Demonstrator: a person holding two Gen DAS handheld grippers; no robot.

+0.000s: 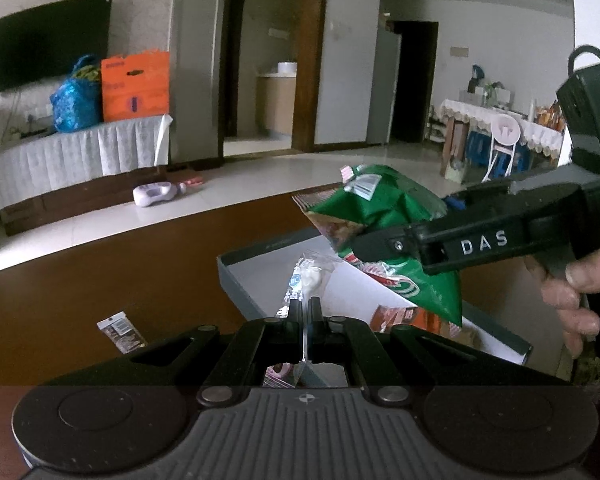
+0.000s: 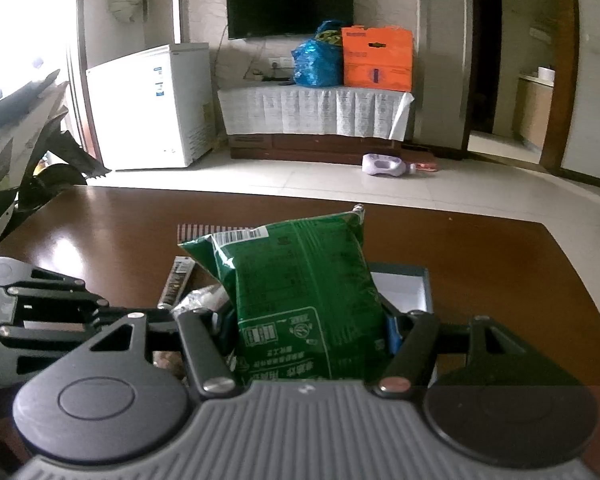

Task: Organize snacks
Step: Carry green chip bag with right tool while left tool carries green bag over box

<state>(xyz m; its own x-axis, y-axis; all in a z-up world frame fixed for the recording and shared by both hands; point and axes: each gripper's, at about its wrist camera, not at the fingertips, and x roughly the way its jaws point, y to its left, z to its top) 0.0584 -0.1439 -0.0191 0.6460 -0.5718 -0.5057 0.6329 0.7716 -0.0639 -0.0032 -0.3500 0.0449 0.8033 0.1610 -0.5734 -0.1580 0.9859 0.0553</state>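
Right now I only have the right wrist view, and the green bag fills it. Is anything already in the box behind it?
Observer: Yes, an orange-red packet lies in the grey box.
Operator: What is the left gripper holding?
Observer: The left gripper is shut on a small clear packet.
Operator: Where does my bag hang?
Observer: The green bag hangs from the right gripper, over the box.

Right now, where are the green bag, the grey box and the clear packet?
green bag [image 2: 300, 280], right wrist view, middle of its back.
grey box [image 1: 236, 280], left wrist view, left wall.
clear packet [image 1: 310, 276], left wrist view, white contents.
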